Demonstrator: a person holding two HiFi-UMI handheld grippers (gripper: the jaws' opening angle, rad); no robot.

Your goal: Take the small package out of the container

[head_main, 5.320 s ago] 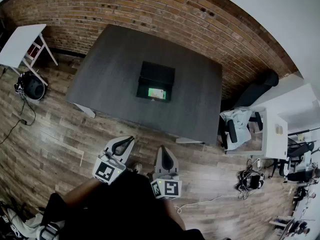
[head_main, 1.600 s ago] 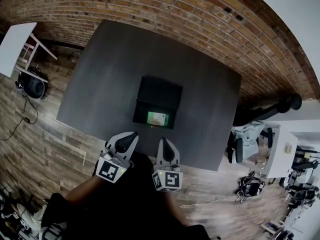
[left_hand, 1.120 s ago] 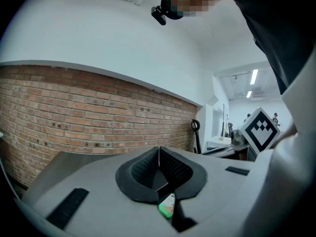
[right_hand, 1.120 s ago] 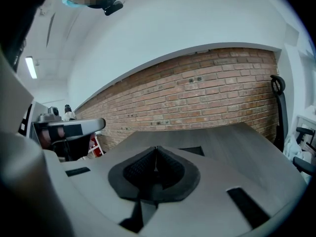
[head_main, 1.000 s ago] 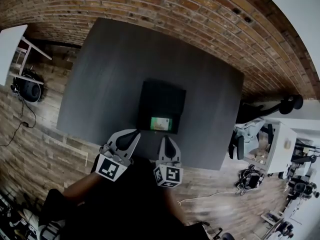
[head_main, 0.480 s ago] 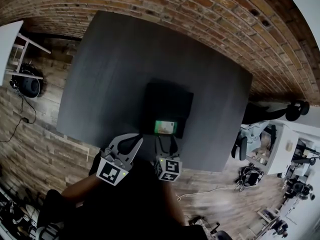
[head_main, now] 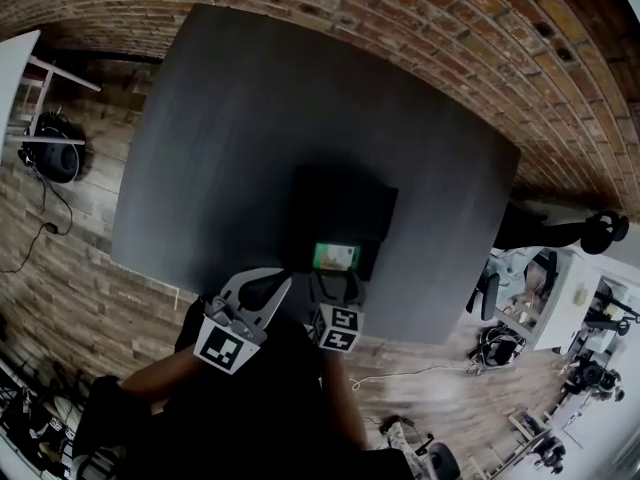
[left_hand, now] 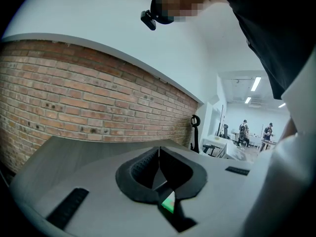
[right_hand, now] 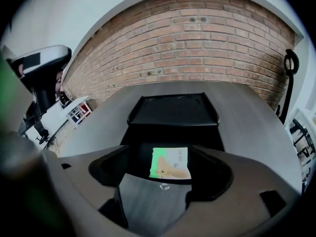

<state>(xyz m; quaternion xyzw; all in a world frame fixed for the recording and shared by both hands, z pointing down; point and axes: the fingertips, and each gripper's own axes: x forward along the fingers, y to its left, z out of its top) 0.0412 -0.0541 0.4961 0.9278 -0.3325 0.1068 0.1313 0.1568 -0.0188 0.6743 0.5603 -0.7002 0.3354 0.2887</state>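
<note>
Dark table (head_main: pixel 230 138): black container (head_main: pixel 340 206) holds green package (head_main: pixel 335 257).

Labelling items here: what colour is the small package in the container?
Small package: green and tan, clearest in right gripper view.

Broad dark grey worktop (head_main: pixel 230 118) fills the middle, red brick wall (head_main: pixel 420 13) right behind it, brown wood-plank floor (head_main: pixel 70 288) below. Off left, a white side table (head_main: pixel 12 68) with a round black object (head_main: pixel 52 158) beside it.

Dark grey tbl (head_main: pixel 220 148) w/ black container (head_main: pixel 345 203) on it, lid open, nr front edge.
</note>
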